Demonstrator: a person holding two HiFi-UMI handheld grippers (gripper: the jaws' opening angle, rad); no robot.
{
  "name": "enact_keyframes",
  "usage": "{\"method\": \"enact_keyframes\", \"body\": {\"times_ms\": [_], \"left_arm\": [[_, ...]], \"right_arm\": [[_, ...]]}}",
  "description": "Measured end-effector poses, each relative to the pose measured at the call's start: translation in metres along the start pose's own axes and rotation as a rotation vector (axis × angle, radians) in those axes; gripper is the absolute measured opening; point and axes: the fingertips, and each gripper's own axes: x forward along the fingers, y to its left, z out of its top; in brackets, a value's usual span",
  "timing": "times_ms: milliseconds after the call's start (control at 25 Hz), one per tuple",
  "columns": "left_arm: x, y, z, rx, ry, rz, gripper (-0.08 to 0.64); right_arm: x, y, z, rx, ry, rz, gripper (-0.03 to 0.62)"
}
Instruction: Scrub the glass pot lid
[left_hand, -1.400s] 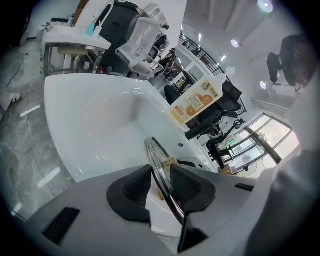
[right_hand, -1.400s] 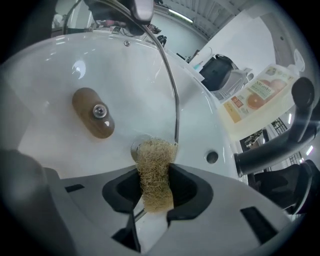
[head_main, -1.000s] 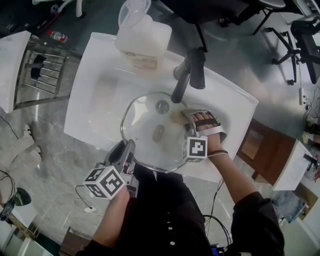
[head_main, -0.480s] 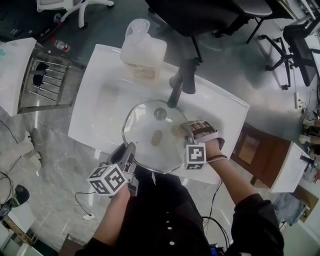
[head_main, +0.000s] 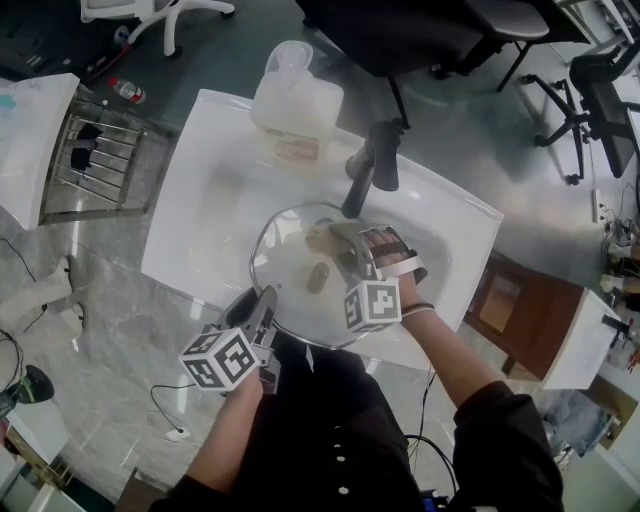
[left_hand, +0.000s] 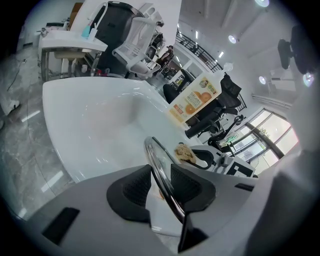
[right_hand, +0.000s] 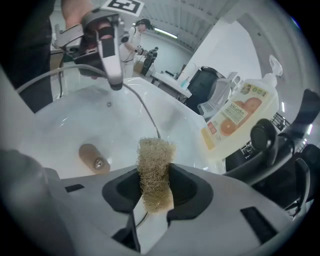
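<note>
Glass pot lid (head_main: 285, 265) sits over the bowl of the white sink (head_main: 200, 200), tipped up so its face is toward the head camera, with the brown knob (head_main: 317, 277) near its centre. Its metal rim at the near edge runs between the jaws of the left gripper (head_main: 262, 300). In the left gripper view both black pads press on that rim (left_hand: 162, 170), so the left gripper (left_hand: 161, 185) is clamped on the lid. The right gripper (head_main: 340, 245) lies over the upper right part of the glass, and its jaws are closed on a tan fibrous scrub pad (right_hand: 156, 170). The pad stands up between the right gripper's (right_hand: 156, 187) jaws and sticks out past the tips. In the head view the pad (head_main: 320, 238) lies against the lid's upper area just below the faucet. Contact with the glass looks likely, but the transparent surface leaves this unconfirmed. The dark faucet (head_main: 370, 165) rises at the sink's far edge, its spout reaching over the lid. A translucent detergent jug (head_main: 295, 105) with an orange-printed label stands on the far left corner of the sink. A wire dish rack (head_main: 95, 160) lies to the left of the sink, and grey marbled counter (head_main: 90, 320) surrounds the near-left side.
</note>
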Motion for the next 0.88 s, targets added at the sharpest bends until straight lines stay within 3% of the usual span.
{"method": "enact_keyframes", "body": {"times_ms": [320, 560, 880], "left_arm": [[0.001, -0.002, 0.001, 0.000, 0.005, -0.005, 0.143], [0.000, -0.002, 0.001, -0.005, -0.003, -0.008, 0.141], [0.001, -0.001, 0.001, 0.013, 0.004, -0.008, 0.143]], "right_arm": [[0.045, -0.001, 0.034, -0.029, -0.100, -0.009, 0.147], [0.059, -0.003, 0.040, 0.001, -0.114, -0.036, 0.147], [0.065, 0.005, 0.042, -0.049, -0.131, -0.033, 0.147]]}}
